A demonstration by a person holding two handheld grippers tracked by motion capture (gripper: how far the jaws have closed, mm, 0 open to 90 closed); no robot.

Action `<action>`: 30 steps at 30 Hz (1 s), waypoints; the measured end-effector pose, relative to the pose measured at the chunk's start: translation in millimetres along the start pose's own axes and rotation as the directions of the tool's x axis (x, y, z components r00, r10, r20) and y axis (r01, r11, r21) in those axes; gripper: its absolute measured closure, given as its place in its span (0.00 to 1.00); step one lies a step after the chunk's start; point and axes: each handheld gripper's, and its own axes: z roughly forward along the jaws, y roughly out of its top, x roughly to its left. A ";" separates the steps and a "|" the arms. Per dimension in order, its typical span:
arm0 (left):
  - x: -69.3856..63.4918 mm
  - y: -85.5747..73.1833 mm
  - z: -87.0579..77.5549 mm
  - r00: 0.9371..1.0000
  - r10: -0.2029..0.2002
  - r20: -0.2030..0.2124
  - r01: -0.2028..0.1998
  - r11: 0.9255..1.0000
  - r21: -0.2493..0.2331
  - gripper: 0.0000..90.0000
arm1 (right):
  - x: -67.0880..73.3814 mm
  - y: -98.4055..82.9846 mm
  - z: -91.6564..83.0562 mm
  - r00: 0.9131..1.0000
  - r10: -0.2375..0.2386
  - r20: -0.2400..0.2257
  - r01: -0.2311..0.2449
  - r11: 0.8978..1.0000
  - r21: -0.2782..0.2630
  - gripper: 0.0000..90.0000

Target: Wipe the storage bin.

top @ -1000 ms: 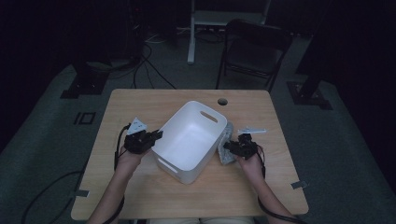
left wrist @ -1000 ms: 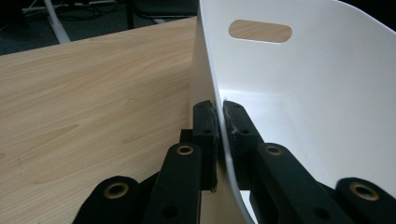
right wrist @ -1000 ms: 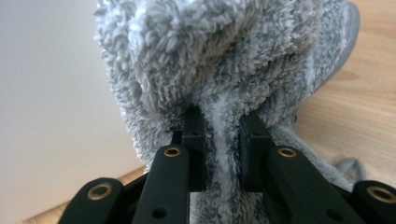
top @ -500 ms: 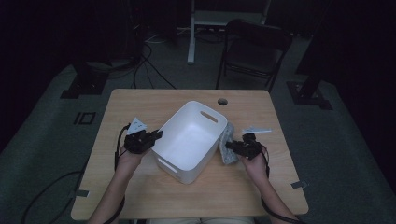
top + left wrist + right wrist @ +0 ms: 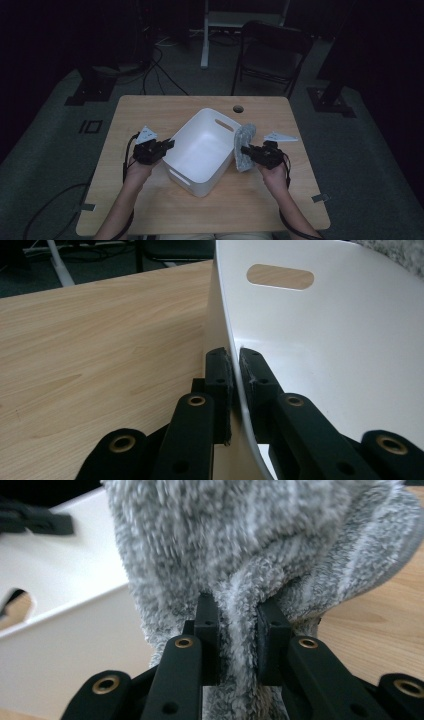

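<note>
A white plastic bin [image 5: 202, 150] with handle slots sits tilted in the middle of the wooden table [image 5: 150, 107]. My left gripper [image 5: 167, 145] is shut on the bin's left rim; in the left gripper view its pads [image 5: 220, 375] pinch the thin white wall [image 5: 320, 340]. My right gripper [image 5: 246, 150] is shut on a fluffy grey cloth [image 5: 244, 145] and holds it up beside the bin's right wall. In the right gripper view a fold of the grey cloth [image 5: 240, 555] is squeezed between the jaws, with the bin [image 5: 65, 600] behind it at the left.
A round cable hole [image 5: 238, 108] lies in the table behind the bin. A dark folding chair [image 5: 272, 55] and a white desk leg [image 5: 205, 35] stand beyond the table's far edge. Cables run over the floor at the left.
My right gripper has lifted the grey cloth off the table, up along the bin's right wall. The left gripper and the bin have kept still.
</note>
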 end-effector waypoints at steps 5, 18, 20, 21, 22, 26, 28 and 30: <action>-0.3 0.0 0.0 1.000 0.002 -0.002 -0.002 1.000 -0.001 0.93 | 1.8 -4.6 7.8 0.999 -0.015 0.028 0.014 0.999 0.033 0.85; -1.3 0.4 0.4 1.000 0.019 -0.009 -0.019 1.000 0.001 0.93 | -3.4 -14.4 22.3 1.000 -0.004 0.026 0.001 0.992 0.126 0.84; -1.4 0.5 0.5 1.000 0.022 -0.010 -0.022 1.000 0.002 0.93 | -4.7 -14.9 24.6 1.000 0.001 0.024 -0.004 0.990 0.140 0.84; -1.5 0.6 0.6 1.000 0.022 -0.011 -0.022 1.000 0.002 0.93 | -5.0 -15.3 25.4 1.000 -0.003 0.026 -0.001 0.990 0.143 0.84; -1.5 0.6 0.6 1.000 0.022 -0.011 -0.022 1.000 0.002 0.93 | -5.0 -15.3 25.4 1.000 -0.003 0.026 -0.001 0.990 0.143 0.84; -1.6 0.8 0.8 1.000 0.021 -0.010 -0.021 1.000 0.004 0.93 | -7.1 -18.7 30.7 0.999 -0.001 0.036 -0.005 0.985 0.172 0.84; -1.6 0.9 0.9 1.000 0.021 -0.010 -0.021 1.000 0.004 0.93 | -7.8 -19.8 32.0 0.999 0.001 0.038 -0.007 0.984 0.176 0.84; -1.5 0.7 0.9 1.000 0.015 -0.009 -0.015 1.000 0.002 0.93 | -10.0 -22.4 35.2 0.999 0.009 0.037 -0.016 0.982 0.189 0.84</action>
